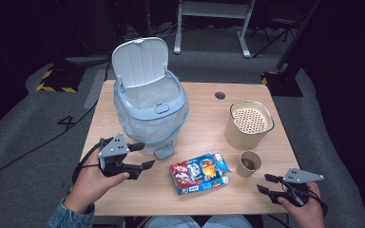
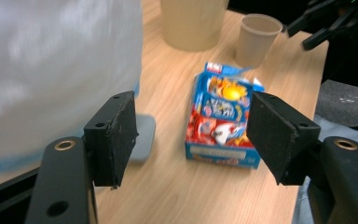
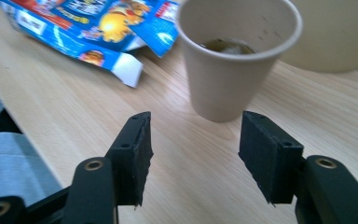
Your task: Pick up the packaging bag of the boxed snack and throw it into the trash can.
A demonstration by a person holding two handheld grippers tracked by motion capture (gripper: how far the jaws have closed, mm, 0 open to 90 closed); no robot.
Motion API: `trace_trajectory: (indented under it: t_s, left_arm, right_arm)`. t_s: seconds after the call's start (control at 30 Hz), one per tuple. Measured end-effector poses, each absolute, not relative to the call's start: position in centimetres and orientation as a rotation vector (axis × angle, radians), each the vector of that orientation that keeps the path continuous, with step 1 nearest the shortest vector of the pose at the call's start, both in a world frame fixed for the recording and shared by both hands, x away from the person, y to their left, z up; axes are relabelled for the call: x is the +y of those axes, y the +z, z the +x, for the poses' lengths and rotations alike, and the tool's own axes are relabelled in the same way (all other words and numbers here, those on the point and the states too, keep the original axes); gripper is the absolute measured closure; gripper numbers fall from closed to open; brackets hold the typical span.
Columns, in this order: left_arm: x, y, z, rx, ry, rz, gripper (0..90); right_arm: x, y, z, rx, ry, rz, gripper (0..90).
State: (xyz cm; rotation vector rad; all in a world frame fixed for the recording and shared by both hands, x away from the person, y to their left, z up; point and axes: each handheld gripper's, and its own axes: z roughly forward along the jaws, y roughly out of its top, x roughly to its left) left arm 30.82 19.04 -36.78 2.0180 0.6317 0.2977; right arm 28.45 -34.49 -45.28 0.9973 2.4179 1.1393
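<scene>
Wooden table (image 1: 204, 118) under both my tools, with a flattened blue and red snack box (image 1: 199, 172) lying near its front edge, between them. My left tool (image 1: 142, 156) sits just in front of the pale blue bin (image 1: 149, 111), whose lid stands open and which is lined with a clear bag. Its jaws are spread wide with nothing between them, and they point toward the box, which lies a short way ahead and apart from the pads; in the left gripper view the box (image 2: 223, 123) shows in the gap past the jaws, beside the bin's grey pedal (image 2: 142, 137).

My right tool (image 1: 265, 184) is at the front right corner of the table, jaws partly open and empty. A paper cup (image 1: 249, 164) stands just ahead of it, not touching; in the right gripper view the cup (image 3: 233, 70) holds something dark at the bottom. Behind the cup stands a taller beige container (image 1: 248, 126) with a perforated insert.
</scene>
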Motion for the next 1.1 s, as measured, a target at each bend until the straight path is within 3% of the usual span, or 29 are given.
trace_trajectory:
  t_s: [0.5, 1.1]
  left_arm:
    - [21.0, -47.0, 31.0, 0.81, 0.247, 2.088, 31.9]
    - [20.7, -50.1, 32.3, 0.791, 0.266, 2.21, 31.2]
  right_arm:
    - [-28.7, -42.2, 26.9, 2.504, 1.22, 0.817, 45.8]
    - [-21.8, -44.8, 30.9, 2.515, 1.041, 0.742, 50.5]
